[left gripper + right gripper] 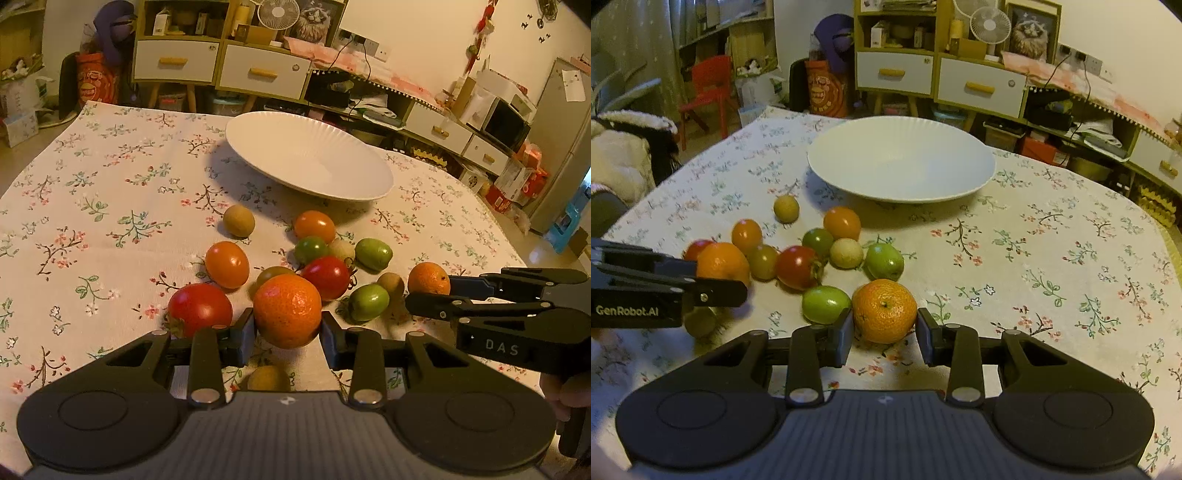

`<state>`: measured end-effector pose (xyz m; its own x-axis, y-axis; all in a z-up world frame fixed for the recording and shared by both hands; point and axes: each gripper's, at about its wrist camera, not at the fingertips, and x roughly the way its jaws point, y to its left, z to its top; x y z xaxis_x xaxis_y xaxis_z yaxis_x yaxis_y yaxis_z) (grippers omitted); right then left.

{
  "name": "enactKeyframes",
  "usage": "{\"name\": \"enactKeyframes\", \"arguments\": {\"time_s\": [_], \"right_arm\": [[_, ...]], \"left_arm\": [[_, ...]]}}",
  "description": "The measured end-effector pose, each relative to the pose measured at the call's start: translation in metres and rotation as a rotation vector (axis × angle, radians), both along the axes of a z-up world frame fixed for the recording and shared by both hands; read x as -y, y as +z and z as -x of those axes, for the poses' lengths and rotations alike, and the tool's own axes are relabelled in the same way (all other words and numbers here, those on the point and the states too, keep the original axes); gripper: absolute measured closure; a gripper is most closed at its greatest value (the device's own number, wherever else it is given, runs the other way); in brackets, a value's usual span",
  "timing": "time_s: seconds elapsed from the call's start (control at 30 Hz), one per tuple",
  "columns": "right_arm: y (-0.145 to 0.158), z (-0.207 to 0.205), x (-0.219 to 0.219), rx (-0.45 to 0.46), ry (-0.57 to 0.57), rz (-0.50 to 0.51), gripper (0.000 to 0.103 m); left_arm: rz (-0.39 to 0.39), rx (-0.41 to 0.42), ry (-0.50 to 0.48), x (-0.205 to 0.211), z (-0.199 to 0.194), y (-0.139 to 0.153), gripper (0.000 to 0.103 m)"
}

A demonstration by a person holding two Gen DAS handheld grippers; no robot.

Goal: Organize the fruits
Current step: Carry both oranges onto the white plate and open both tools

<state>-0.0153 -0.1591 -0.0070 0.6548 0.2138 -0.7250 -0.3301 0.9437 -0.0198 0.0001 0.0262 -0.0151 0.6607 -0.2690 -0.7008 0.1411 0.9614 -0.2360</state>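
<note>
Two claws: I have each pinching one mandarin.
Left claw (287,328): pads pressed on the left mandarin (287,311), near edge of the fruit pile.
Right claw (884,328): pads pressed on the right mandarin (884,310), right side of the pile.
Loose fruit: tomatoes and green fruits between both claws.
White plate (849,155): far side of the counter (1052,258).

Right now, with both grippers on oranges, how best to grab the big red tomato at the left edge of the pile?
Grip the red tomato across its round middle, coming from above and the open tablecloth on its left. Its other side crowds the left gripper and its orange; the leafy stem end low at the front is a poor pad surface.
</note>
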Motion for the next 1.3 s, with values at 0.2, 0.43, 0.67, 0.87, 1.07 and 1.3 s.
{"name": "enactKeyframes", "arguments": {"time_s": [0.2,0.43,0.67,0.87,1.07,1.3], "right_arm": [[0.007,0.0,0.004,0.0,-0.013,-0.049,0.07],[0.016,-0.005,0.006,0.01,-0.028,-0.091,0.07],[0.028,-0.016,0.011,0.039,-0.04,-0.124,0.07],[0.036,-0.041,0.018,0.067,-0.046,-0.145,0.07],[0.034,-0.073,0.014,0.062,-0.026,-0.16,0.07],[0.03,-0.105,0.015,0.059,-0.02,-0.186,0.07]], "left_arm": [[0.004,0.01,0.003,0.0,0.0,0.005,0.067],[0.014,0.036,0.014,0.001,-0.003,0.014,0.067],[0.019,0.084,0.025,0.007,-0.013,0.028,0.067],[0.012,0.115,0.021,0.012,-0.038,0.036,0.067],[-0.009,0.124,0.018,0.016,-0.063,0.034,0.067],[-0.036,0.12,-0.002,0.021,-0.085,0.03,0.067]]}}
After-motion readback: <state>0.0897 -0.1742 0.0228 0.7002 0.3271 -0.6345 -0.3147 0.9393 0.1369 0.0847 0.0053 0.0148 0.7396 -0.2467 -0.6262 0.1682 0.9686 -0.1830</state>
